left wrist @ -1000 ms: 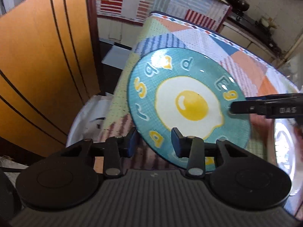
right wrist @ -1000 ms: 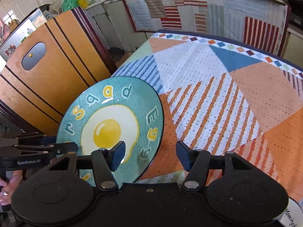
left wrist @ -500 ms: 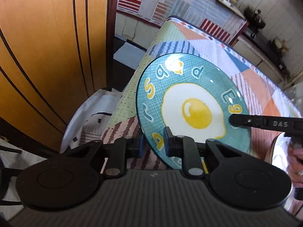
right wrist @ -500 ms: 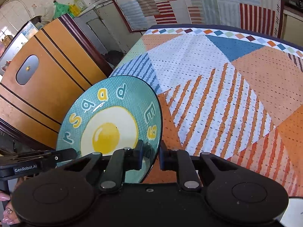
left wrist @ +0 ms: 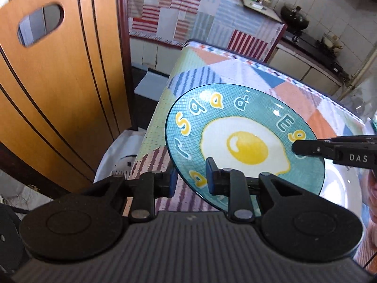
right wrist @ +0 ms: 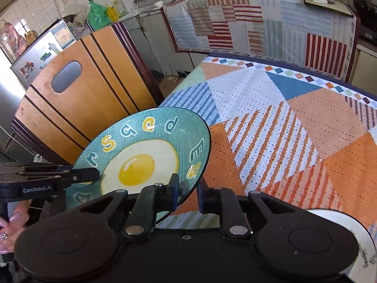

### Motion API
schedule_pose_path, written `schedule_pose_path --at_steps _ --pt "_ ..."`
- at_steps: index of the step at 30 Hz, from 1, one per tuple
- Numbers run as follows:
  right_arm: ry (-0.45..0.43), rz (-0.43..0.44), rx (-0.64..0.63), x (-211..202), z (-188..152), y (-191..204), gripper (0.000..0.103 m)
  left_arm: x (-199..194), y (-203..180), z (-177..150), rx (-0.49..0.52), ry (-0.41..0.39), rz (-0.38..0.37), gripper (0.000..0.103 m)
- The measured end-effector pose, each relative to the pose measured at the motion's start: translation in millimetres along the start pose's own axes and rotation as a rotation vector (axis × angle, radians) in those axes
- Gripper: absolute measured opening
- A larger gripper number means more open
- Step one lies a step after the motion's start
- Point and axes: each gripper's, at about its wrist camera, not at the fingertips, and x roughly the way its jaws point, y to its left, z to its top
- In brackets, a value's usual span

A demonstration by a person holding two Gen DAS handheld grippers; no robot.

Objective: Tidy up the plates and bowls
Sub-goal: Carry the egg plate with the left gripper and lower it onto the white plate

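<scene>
Glossy round plate (fried-egg print), patchwork tablecloth

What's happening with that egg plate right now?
A person holds the teal fried-egg plate with both grippers, lifted and tilted above the patchwork tablecloth. The left gripper clamps its near rim; the right gripper clamps the opposite edge. A white plate lies beneath, at the table's near edge.
</scene>
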Motion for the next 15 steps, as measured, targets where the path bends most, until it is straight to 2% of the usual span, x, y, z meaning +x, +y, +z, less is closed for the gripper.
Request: schedule_pose_path --at_steps 10,15 --pt "-0.096 0.001 -0.024 -91.1 -24.3 19.8 0.021 -70.0 -36.8 -0.5 0.057 -0.050 -0.043 0.023" --pt "-0.132 -0.011 -0.019 -129.2 -40.6 22.3 0.021 -92.6 -58.9 -2.0 0.093 -0.060 -0.059 0.023"
